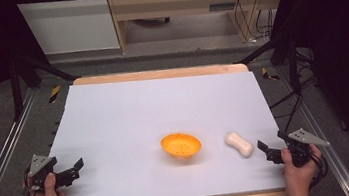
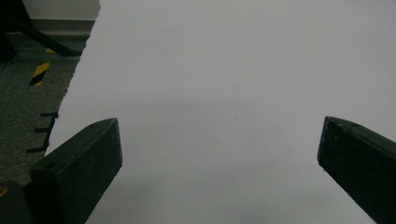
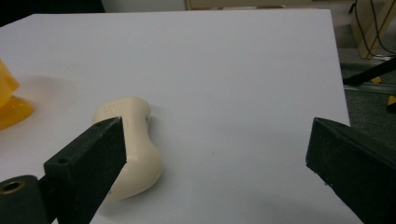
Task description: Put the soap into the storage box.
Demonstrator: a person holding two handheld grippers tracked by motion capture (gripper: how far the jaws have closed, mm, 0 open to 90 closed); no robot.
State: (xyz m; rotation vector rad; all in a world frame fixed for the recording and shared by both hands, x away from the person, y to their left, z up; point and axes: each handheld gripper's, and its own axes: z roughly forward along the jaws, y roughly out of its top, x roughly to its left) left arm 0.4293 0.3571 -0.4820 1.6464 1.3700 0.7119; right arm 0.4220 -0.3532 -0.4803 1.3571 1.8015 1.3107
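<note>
Bowl point(image 1: 181, 144) centre; cream piece point(image 1: 239, 144), perhaps soap, near spread right gripper point(image 1: 268, 150).

Left tongs point(image 1: 76, 169): black body, grey three-cornered plate on top, black cable trailing. Right tongs point(image 1: 265, 149): same build. Jaws blocky, matte black, small screw hole near base. Forearms bare.

A cream bone-shaped toy point(image 1: 239, 144) lies flat just ahead of the right gripper point(image 1: 268, 150); the orange bowl point(image 1: 181, 145) stands farther left.
</note>
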